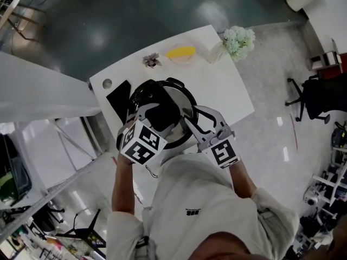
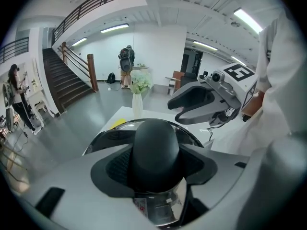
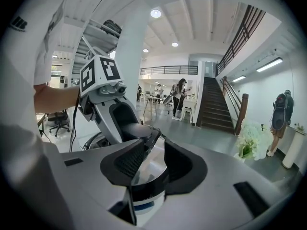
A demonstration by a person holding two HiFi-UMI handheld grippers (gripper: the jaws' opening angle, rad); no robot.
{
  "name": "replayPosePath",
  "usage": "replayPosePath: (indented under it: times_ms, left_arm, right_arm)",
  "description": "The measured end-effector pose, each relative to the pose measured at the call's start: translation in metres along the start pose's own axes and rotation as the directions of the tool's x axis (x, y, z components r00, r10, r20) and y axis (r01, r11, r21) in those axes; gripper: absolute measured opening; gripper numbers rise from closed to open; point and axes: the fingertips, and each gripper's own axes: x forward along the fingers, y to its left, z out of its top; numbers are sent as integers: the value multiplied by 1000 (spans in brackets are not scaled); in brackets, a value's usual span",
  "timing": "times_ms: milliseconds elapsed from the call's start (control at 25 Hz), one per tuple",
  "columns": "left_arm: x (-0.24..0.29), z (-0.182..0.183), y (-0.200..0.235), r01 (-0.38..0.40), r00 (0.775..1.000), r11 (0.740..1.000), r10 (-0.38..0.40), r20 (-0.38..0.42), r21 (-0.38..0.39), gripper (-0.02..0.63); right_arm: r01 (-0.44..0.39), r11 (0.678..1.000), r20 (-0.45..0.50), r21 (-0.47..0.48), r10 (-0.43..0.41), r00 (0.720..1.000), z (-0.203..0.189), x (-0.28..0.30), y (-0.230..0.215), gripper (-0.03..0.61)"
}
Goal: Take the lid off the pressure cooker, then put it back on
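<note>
The steel pressure cooker stands on the white table with its lid on. My left gripper is shut on the lid's black knob. In the left gripper view the knob fills the gap of the left gripper, with both pads against it. My right gripper sits at the cooker's right rim. In the right gripper view the right gripper straddles a thin black edge and the steel wall. Whether its pads press there is not visible.
At the table's far edge are a yellow object, a vase of white flowers and a small dried flower. A flat black item lies left of the cooker. An office chair stands on the floor to the right.
</note>
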Motion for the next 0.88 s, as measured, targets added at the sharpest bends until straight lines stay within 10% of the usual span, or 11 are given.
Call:
replayPosePath:
  times_ms: [880]
  left_arm:
    - [-1,-23,4,-4,1000,1000,4,-15,-14,287]
  right_arm:
    - [-46,999,-6,-4,46,999,4,18,14,135]
